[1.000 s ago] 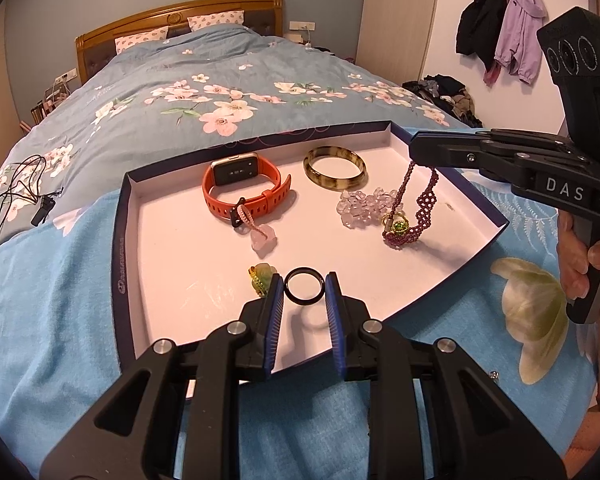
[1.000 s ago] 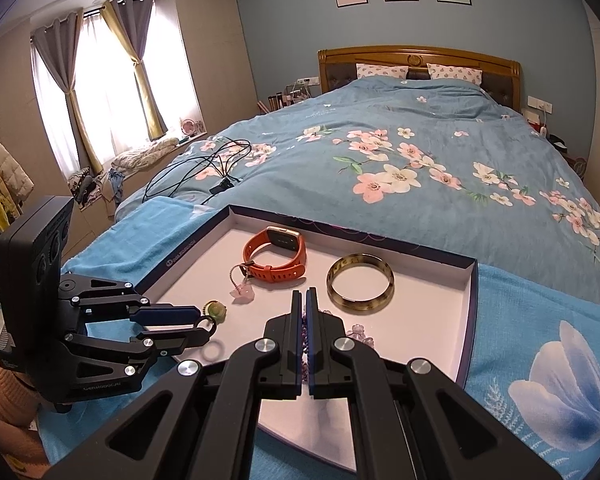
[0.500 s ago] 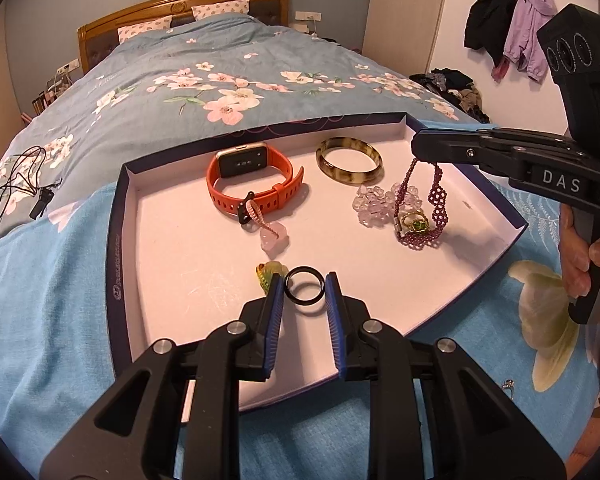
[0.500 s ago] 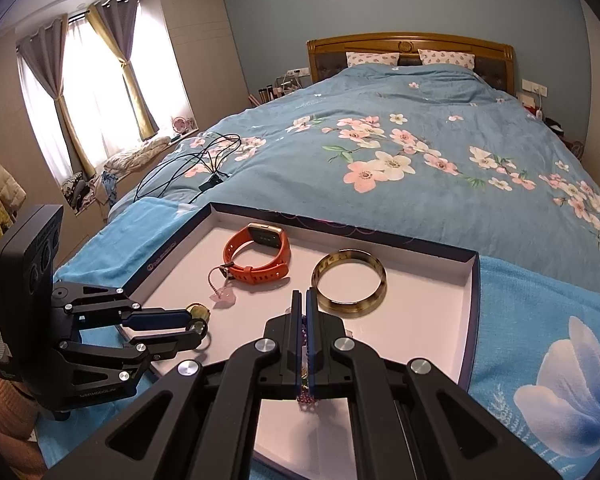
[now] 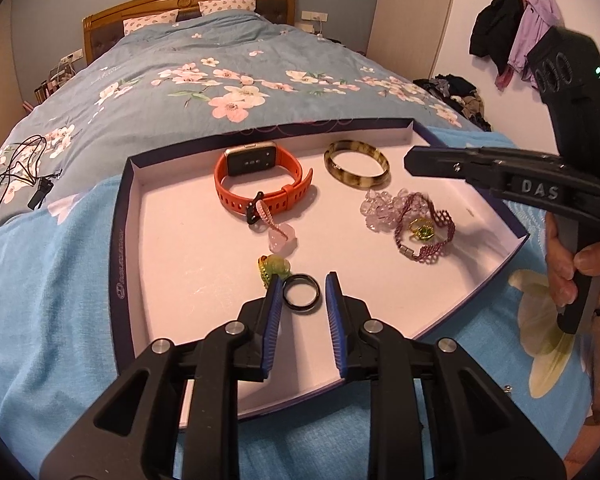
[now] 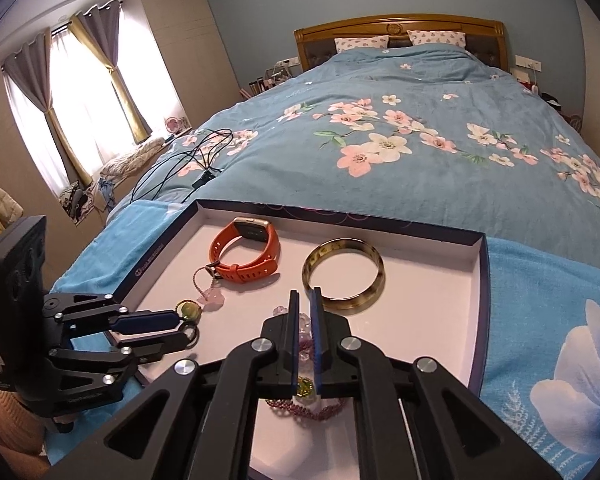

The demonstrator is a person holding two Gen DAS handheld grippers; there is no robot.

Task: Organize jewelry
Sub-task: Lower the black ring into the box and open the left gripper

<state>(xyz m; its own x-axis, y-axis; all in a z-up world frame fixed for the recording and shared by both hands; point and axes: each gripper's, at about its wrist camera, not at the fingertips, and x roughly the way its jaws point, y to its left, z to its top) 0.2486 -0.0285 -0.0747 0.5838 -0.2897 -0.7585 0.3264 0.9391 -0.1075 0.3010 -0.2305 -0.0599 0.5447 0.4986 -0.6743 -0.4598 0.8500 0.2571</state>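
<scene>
- Since the earlier frames, the purple beaded bracelet [image 5: 424,228] has gone from hanging at the right tool [image 5: 410,160] to lying on the tray floor; that tool's jaws have just been opening and nothing is clamped between them.
- Left wrist view: the left tool [image 5: 302,300] sits over the near edge of the tray [image 5: 118,240]. Its blue pads flank the black ring [image 5: 301,294] with a gap on each side, so the ring is not gripped.
- The black ring lies flat, near the middle of the tray's near edge. Judged rigid, light and smooth; it could slip, so take hold across its outer rim.
- Tray contents: orange smartwatch [image 5: 260,184] and tortoiseshell bangle [image 5: 356,164] along the far edge; clear bead bracelet [image 5: 380,208] and the purple bracelet toward the right edge, with a small green-gold ring [image 5: 420,232] lying inside the purple loop; pink charm [image 5: 282,240] and green charm [image 5: 274,268] near the centre.
- Right wrist view: the right tool [image 6: 304,344] hovers above the purple bracelet [image 6: 300,404], jaws slightly parted, free of it.
- The purple bracelet is judged soft and limp; it will drape and sag, so pinch one strand near the metal clasp.
- The bangle [image 6: 344,276] lies just beyond the right tool's tips; the smartwatch [image 6: 246,254] is toward the far left corner.
</scene>
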